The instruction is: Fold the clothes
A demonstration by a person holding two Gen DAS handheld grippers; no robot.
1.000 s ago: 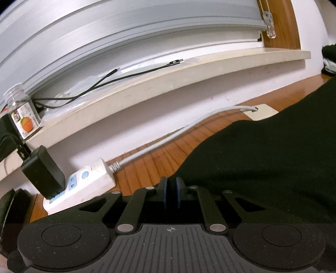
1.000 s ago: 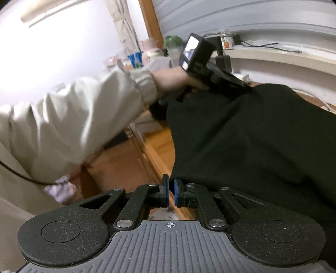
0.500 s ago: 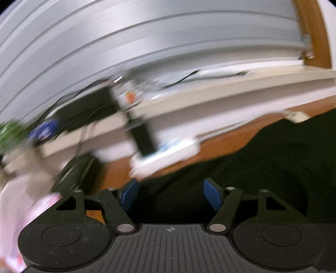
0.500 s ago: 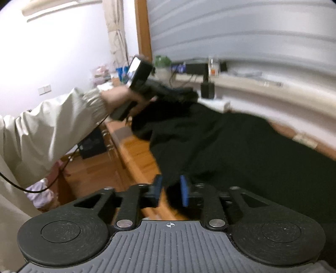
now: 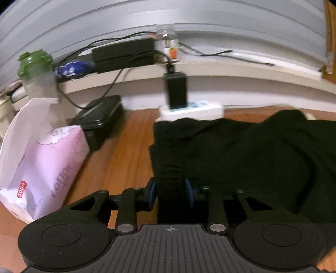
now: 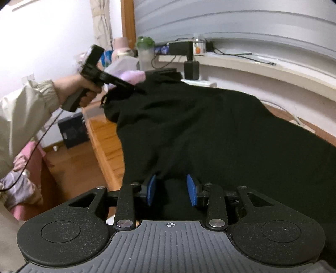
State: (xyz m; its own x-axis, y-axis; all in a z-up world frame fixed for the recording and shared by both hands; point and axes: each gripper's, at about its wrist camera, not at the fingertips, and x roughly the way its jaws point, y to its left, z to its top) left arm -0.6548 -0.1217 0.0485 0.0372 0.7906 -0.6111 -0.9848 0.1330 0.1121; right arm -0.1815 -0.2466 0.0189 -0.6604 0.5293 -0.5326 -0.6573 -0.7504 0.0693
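Black fabric garment (image 6: pixel 199 130): spread in soft folds across the wooden bench (image 6: pixel 105 134), far corner reaching the white power strip (image 5: pixel 192 110) by the wall, near edge hanging toward the right claw.

Left claw (image 5: pixel 170 192): blue pads either side of a bunched strip of the black cloth; jaws just closing down from a wider spread, cloth filling the gap and meeting both pads; clenched on the garment at its left edge. Seen from the right wrist as a black tool (image 6: pixel 109 78) in a bare hand (image 6: pixel 80 90) with a pale cream sleeve (image 6: pixel 23 117), tip at the garment's far corner.

Right claw (image 6: pixel 171 190): blue pads apart, black cloth lying between them with clear gaps at the pads; released, jaws just opened from near shut.

Bench, left of garment: pink-and-white paper tissue pack (image 5: pixel 48 168), lying tilted; black hard-shell case (image 5: pixel 100 119) behind it, near the wall.

Power strip: black plug-in adapter (image 5: pixel 176 92) standing upright in it.

Pale window ledge (image 5: pixel 231 69) above: long black power brick (image 5: pixel 124 53) with trailing black cables; small clear jar with an orange label (image 5: pixel 171 48); blue printed packet (image 5: pixel 72 68); clear shaker bottle with green lid (image 5: pixel 36 73) at the left end. Grey slatted blind (image 5: pixel 147 16) above the ledge.
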